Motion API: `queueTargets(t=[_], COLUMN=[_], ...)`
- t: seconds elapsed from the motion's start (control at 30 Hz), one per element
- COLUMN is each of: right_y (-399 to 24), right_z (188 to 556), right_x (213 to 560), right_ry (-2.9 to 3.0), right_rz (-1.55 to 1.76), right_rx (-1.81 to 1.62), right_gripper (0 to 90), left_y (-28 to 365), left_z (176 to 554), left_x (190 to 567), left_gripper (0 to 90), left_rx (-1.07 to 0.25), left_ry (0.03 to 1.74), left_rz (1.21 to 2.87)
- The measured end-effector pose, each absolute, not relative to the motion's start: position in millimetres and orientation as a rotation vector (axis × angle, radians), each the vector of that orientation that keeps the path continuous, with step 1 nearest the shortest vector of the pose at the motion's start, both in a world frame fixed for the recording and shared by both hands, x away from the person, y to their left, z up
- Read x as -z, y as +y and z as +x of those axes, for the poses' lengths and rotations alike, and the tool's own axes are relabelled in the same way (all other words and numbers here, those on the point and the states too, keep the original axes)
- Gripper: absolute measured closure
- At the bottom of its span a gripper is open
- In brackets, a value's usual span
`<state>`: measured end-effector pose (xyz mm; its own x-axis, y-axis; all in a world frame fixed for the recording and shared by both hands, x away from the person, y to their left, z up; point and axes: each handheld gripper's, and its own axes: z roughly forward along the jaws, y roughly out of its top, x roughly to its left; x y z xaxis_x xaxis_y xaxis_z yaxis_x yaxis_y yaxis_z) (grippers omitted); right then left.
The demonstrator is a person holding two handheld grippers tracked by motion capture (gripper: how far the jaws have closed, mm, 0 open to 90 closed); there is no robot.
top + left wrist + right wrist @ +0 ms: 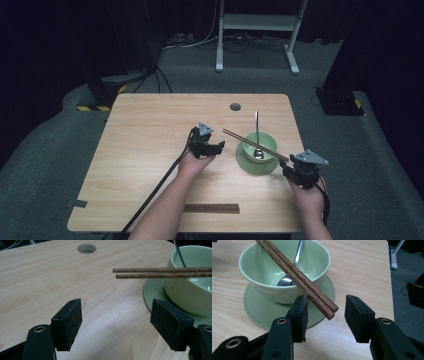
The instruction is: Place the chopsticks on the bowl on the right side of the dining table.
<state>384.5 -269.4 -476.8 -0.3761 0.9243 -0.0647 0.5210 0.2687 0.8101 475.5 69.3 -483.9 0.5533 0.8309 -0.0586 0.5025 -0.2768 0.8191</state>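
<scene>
Chopsticks (297, 273) pair lies across the rim of the green bowl (262, 290), bowl sits on a green saucer (257, 312) at the right side of the table (150, 125), metal spoon (257, 131) inside the bowl leaning on the far rim. Near ends of the sticks poke out past the bowl between the right gripper (325, 315) jaws; they lie against the left pad or just above it, cannot tell which, and there is a clear gap to the other pad. So jaws are part open, no clamp on the sticks. Left gripper (113, 322) is just beside the saucer on the bowl's left, jaws wide apart, nothing between them but bare tabletop; stick tips hang in the air ahead of it. Second dark strip, maybe another chopstick set (212, 208), lies flat near the table's front edge, too small to be sure.

Step, judged: chopsticks set on the bowl, right gripper either just letting go or about to pinch. Next move needs either a clean backward pull-out without nudging the sticks off the rim, or a closing of the jaws square on both sticks together
</scene>
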Motion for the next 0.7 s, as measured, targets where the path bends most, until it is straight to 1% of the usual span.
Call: queueTargets(t=[0.23,0.7], right_y=[-282,-285], right_z=[393,414], right_x=[480,477], right_ry=[1.983,1.988], right_rz=[1.312,1.309], right_rx=[-0.970,-0.942], right_gripper=[54.1,54.9], left_y=[49,42], left_z=[483,485], left_x=[480,487], left_gripper=[26.1,25.8], left_rx=[-0.505,-0.514], left_ry=[1.039,1.033], left_rz=[1.949,1.950])
